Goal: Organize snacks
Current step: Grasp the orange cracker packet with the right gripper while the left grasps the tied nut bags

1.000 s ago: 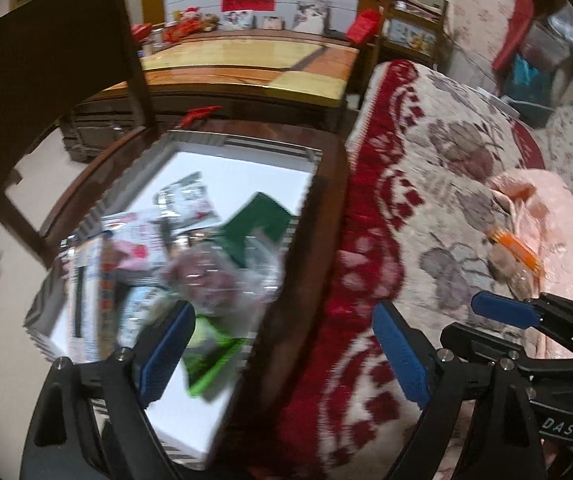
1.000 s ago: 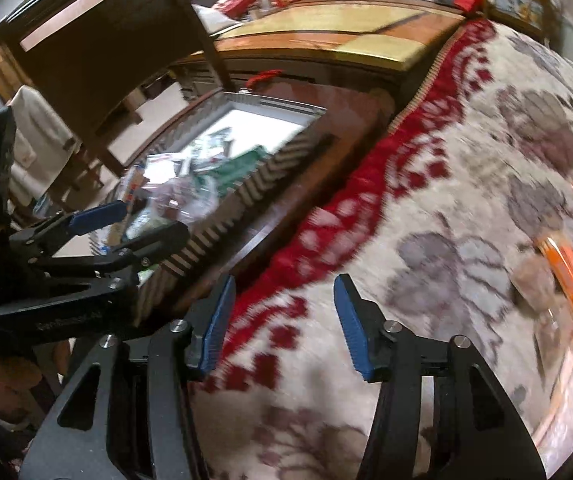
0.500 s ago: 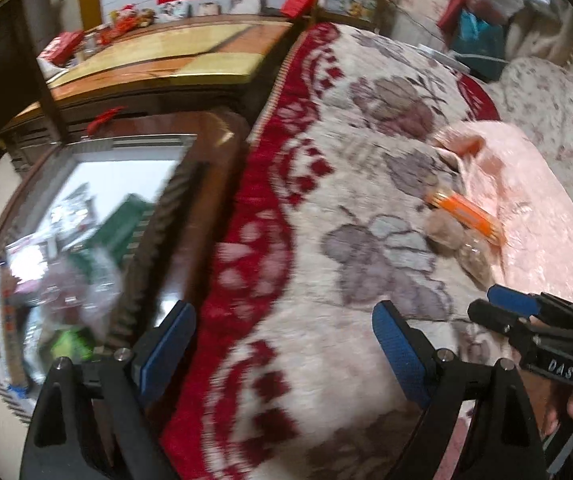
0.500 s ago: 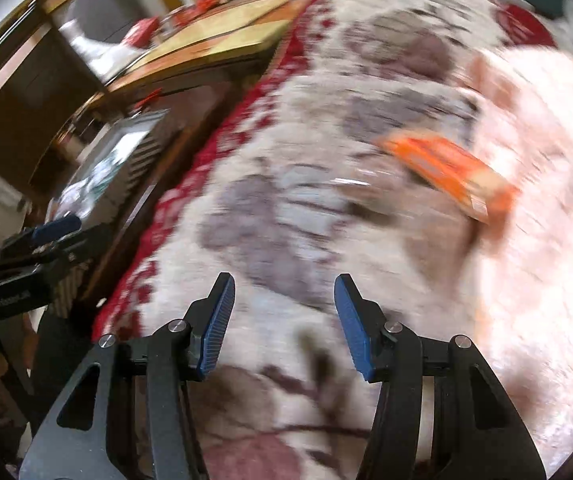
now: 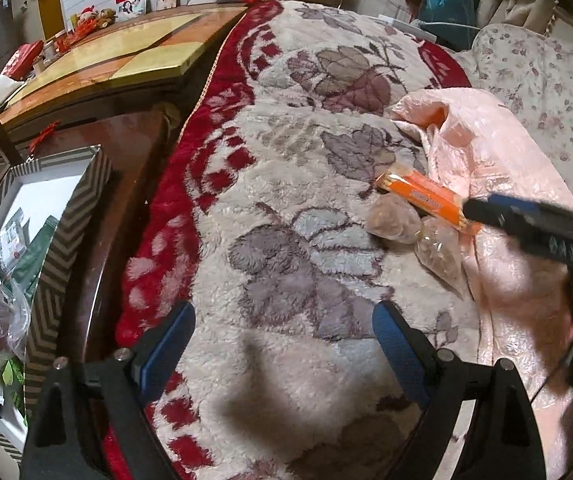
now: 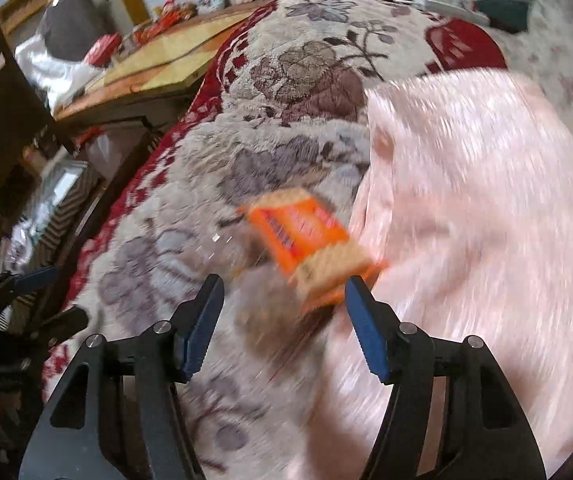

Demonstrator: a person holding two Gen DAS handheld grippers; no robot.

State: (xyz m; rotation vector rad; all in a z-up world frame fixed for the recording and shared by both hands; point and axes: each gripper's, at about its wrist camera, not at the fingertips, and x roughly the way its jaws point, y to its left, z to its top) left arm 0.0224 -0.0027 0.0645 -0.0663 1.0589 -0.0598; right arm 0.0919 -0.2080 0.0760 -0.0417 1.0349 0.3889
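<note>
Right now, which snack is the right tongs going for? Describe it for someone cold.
On the floral blanket, at the edge of the pink quilt, lie three snacks. It's the orange cracker pack; the two beside it are clear bags of brownish pieces.

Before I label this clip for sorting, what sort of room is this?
Probably a home living room: a floral fleece blanket over a sofa, a long wooden table, family photos on it.

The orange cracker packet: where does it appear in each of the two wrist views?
Left wrist view: the orange cracker packet lies right of centre, at the pink cloth's edge.
Right wrist view: the packet is centre, blurred, just ahead of the right hand-held gripper, whose jaws are opening.
Shared landmark: the pink cloth.
</note>
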